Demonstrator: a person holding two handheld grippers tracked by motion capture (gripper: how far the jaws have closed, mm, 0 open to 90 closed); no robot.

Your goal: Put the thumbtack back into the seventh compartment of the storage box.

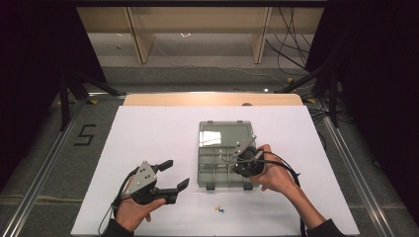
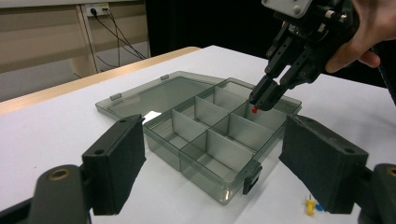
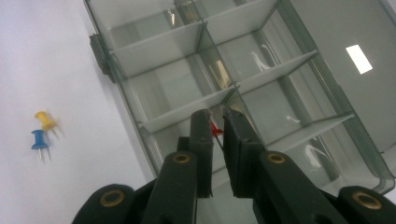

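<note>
A smoky clear compartment box (image 1: 201, 163) lies open on the white table, its lid (image 1: 225, 132) folded back on the far side. My right gripper (image 1: 238, 159) points down into a compartment on the box's near right and is shut on a small red pushpin (image 3: 215, 129). The left gripper view shows the red pushpin (image 2: 254, 110) just below the right gripper (image 2: 264, 99), above the compartment floor. My left gripper (image 1: 176, 174) stands open left of the box (image 2: 201, 184) with nothing between its jaws.
A yellow pushpin (image 1: 217, 208) and a blue pushpin (image 1: 222, 211) lie together on the white sheet (image 1: 148, 133) just in front of the box. They also appear as a yellow pushpin (image 3: 45, 120) and a blue pushpin (image 3: 38, 140) in the right gripper view. The box's dividers (image 3: 159, 49) form several compartments.
</note>
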